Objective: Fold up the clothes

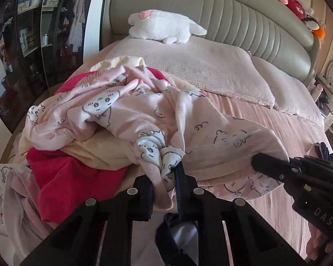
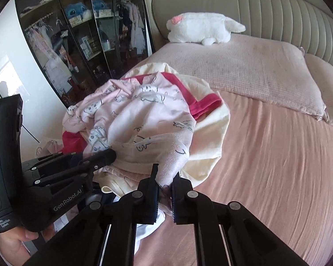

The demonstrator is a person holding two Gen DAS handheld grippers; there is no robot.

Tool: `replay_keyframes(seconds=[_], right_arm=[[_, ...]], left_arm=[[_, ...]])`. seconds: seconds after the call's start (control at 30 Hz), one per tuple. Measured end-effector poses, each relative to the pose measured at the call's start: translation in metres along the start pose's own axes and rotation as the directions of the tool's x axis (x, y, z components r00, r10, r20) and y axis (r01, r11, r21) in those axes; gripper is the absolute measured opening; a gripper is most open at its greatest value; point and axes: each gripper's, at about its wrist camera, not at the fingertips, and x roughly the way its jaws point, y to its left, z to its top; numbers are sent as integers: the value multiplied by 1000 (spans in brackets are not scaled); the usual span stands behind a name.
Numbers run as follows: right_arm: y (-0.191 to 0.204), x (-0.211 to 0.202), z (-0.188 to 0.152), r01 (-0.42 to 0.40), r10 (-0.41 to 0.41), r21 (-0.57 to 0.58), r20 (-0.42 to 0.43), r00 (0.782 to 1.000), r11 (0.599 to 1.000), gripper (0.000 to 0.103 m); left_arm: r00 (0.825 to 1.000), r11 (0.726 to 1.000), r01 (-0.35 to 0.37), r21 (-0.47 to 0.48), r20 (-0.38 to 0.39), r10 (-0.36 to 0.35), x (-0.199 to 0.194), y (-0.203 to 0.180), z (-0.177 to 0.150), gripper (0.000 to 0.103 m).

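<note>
A pale pink garment with a cartoon animal print (image 1: 144,110) lies crumpled on top of a pile on the bed. My left gripper (image 1: 165,176) is shut on a bunched fold of it at the pile's near edge. My right gripper (image 2: 165,175) is shut on another edge of the same pink garment (image 2: 144,119), a little to the right. Each gripper shows in the other's view: the right gripper (image 1: 258,163) comes in from the right, and the left gripper (image 2: 111,154) from the left, held by a hand (image 2: 22,237). Under the pink garment lie a red garment (image 1: 73,177) and a cream one (image 1: 95,148).
The pink bed sheet (image 1: 288,137) stretches to the right of the pile. A pink pillow (image 1: 199,66) and a white plush toy (image 1: 166,26) lie by the padded headboard (image 1: 233,11). A glass-fronted wardrobe (image 2: 82,40) stands to the left. More printed clothing (image 1: 2,181) lies at the lower left.
</note>
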Motion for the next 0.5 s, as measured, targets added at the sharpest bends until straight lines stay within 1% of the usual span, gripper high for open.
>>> replay_keyframes(seconds=[0.03, 0.1, 0.17, 0.23, 0.33, 0.4, 0.47, 0.5], right_arm=[[-1, -11, 0, 14, -14, 1, 25, 1000, 1000, 6], [-4, -40, 0, 75, -73, -11, 100, 992, 997, 5], [-9, -72, -8, 134, -130, -19, 139, 982, 991, 5], [-20, -107, -20, 173, -170, -4, 161, 972, 985, 5], [-45, -157, -46, 241, -241, 23, 162, 957, 970, 5], [-62, -190, -66, 292, -294, 38, 157, 943, 956, 5], [-84, -217, -86, 334, -340, 67, 139, 930, 940, 5], [-96, -228, -98, 349, -358, 90, 126, 925, 933, 5]], left_arm=[[1000, 1000, 21, 12, 6, -21, -7, -9, 0, 13], [998, 997, 63, 38, 10, -63, -24, -31, -2, 13], [994, 991, 108, 73, -1, -109, -42, -58, -6, 13], [984, 979, 178, 101, -17, -178, -61, -88, -15, 13], [959, 947, 284, 149, -48, -280, -86, -139, -31, 13], [941, 923, 338, 187, -76, -329, -93, -177, -46, 13], [916, 894, 399, 204, -127, -379, -93, -213, -63, 13], [901, 880, 430, 201, -160, -403, -90, -229, -71, 13]])
